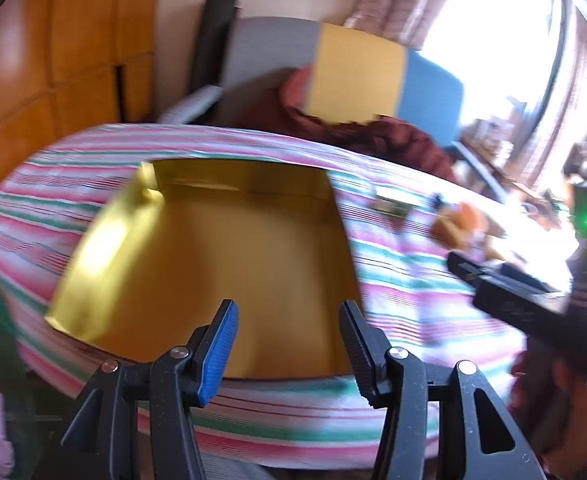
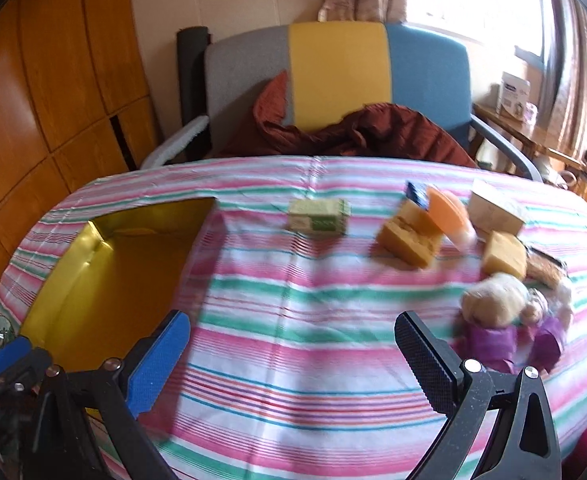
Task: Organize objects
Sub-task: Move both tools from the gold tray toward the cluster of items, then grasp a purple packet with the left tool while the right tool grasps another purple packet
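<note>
A gold open box (image 1: 221,264) lies on the striped tablecloth (image 1: 413,300); it also shows in the right wrist view (image 2: 105,280) at the left. My left gripper (image 1: 289,344) is open and empty over the box's near edge. My right gripper (image 2: 293,360) is open and empty above the cloth. On the right side lie a green-white carton (image 2: 319,216), two yellow sponges (image 2: 409,236) (image 2: 503,254), an orange lid (image 2: 447,208), a beige box (image 2: 495,208) and a plush doll in purple (image 2: 505,320). The right gripper's body (image 1: 533,300) shows in the left wrist view.
A grey, yellow and blue chair (image 2: 341,76) with a red-brown cloth (image 2: 353,132) stands behind the table. Wooden cabinets (image 2: 53,80) fill the left. A side table with a white carton (image 2: 513,92) stands by the window at right.
</note>
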Demonstrator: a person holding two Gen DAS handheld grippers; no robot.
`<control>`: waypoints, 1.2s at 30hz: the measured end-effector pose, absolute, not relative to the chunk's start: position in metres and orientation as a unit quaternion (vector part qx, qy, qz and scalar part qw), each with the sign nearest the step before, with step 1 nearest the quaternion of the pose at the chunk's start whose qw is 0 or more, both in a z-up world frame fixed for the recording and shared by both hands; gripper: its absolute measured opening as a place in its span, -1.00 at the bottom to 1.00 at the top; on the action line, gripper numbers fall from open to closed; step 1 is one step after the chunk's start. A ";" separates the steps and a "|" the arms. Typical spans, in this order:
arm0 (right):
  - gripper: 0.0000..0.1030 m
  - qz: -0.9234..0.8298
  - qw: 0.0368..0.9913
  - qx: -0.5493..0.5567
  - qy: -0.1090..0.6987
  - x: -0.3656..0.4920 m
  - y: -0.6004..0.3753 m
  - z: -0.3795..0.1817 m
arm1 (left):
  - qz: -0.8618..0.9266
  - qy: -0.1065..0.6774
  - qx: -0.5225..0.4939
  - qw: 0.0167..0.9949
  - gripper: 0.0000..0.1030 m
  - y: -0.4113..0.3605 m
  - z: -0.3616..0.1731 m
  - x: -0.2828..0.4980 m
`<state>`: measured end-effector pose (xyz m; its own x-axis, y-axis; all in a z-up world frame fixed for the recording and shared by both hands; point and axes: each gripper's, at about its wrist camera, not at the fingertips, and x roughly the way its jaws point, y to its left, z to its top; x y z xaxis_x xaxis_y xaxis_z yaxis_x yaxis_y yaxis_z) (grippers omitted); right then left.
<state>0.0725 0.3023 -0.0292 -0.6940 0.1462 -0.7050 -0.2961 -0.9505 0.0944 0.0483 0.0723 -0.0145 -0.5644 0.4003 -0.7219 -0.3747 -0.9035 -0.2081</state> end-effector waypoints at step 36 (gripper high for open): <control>-0.17 0.828 0.174 -0.491 0.209 0.143 0.533 -0.082 | 0.763 0.023 -0.488 0.424 0.17 0.222 -0.039 0.076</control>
